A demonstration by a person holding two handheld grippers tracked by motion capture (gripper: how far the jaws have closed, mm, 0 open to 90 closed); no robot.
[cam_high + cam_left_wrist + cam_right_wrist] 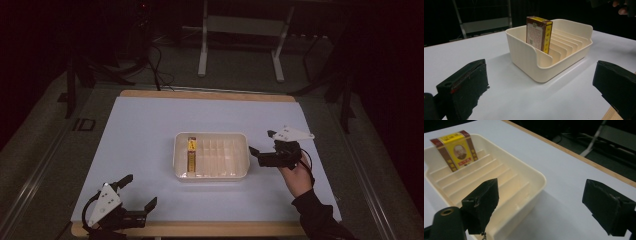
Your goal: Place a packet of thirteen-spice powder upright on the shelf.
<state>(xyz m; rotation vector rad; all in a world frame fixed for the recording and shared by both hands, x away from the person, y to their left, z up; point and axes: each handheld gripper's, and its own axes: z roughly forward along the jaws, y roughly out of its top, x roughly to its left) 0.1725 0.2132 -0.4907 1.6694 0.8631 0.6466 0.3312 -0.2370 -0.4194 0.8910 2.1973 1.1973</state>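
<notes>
Both grippers gape empty, the right gripper (261, 146) at the tray's (211, 176) right edge, where a careless nudge could topple the box (191, 151).

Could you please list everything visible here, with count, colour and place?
tray: one, cream, slotted, mid-table.
box: one, brown and yellow, upright in the tray's leftmost slot in the high view.
table: one, white top, wooden edge.
frame: one, white, on the floor beyond the table.
left tool: one, black, open, near-left table edge.
right tool: one, black, open, beside the tray's right end.
hand: one, dark sleeve, holding the right tool.
</notes>
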